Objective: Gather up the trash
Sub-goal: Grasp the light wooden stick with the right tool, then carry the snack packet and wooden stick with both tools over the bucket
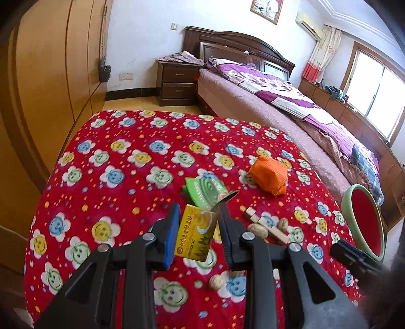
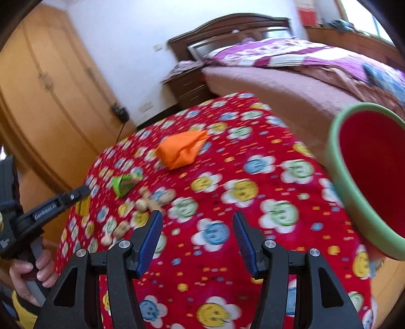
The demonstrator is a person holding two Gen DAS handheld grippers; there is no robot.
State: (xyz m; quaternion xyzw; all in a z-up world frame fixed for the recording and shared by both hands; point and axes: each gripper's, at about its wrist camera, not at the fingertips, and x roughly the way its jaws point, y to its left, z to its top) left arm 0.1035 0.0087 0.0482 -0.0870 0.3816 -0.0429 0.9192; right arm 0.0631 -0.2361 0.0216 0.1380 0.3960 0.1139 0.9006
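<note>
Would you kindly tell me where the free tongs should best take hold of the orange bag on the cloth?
Probably from above, across the orange bag's narrow puckered end. The body is a wide, soft lump, while that end tapers enough to fit between the right tongs' open jaws.

A tall wooden wardrobe (image 1: 48, 76) fills the left of the frame. White walls (image 1: 144, 38) back a dark headboard (image 1: 235, 48) and nightstand (image 1: 177, 81) at top centre. The bed (image 1: 291, 101), under purple bedding, runs right toward a bright window (image 1: 374, 88); what seems an air conditioner (image 1: 308, 24) hangs upper right.
</note>
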